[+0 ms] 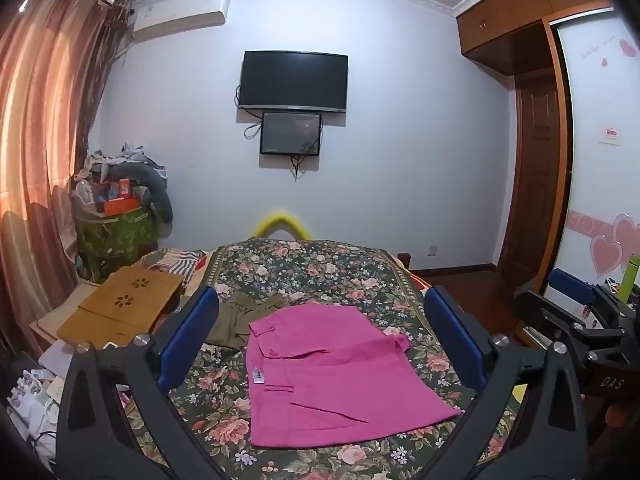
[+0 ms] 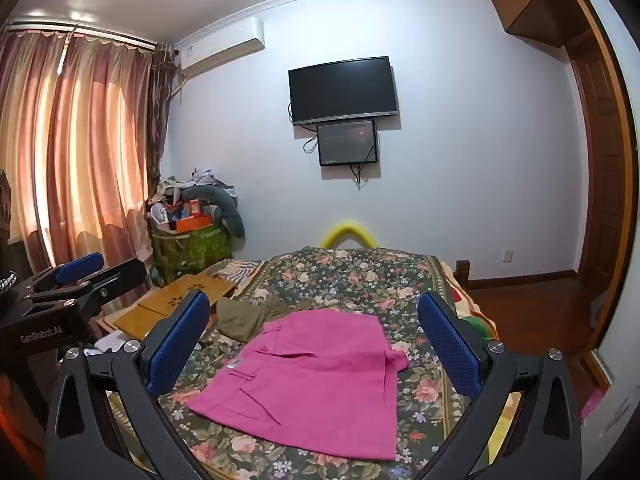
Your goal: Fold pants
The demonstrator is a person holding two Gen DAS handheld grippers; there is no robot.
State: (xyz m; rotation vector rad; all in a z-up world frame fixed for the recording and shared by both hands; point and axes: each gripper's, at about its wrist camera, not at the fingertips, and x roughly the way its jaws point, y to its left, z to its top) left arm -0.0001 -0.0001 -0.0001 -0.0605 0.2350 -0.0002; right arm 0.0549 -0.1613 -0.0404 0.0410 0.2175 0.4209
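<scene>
Folded pink pants (image 1: 336,372) lie mid-bed (image 1: 320,264); left gripper (image 1: 320,332) and right gripper (image 2: 316,340) hover spread-jawed, empty, apparently finished.

Pants (image 1: 320,372) on bed (image 1: 320,264), shorts (image 1: 240,320) behind

Pale blue-white wall (image 1: 400,140) with white cornice. Black TV (image 1: 294,80) mounted centre, smaller dark screen (image 1: 291,133) just below, cables hanging. White air conditioner (image 1: 180,12) high at left. Pink-brown curtains (image 1: 44,140) at left, backlit. Wooden wardrobe (image 1: 516,20) and brown door (image 1: 534,176) at right; wood floor (image 2: 532,308). Bed under floral cover (image 1: 320,268); cluttered green bin (image 1: 116,240) beyond its far left corner.
</scene>
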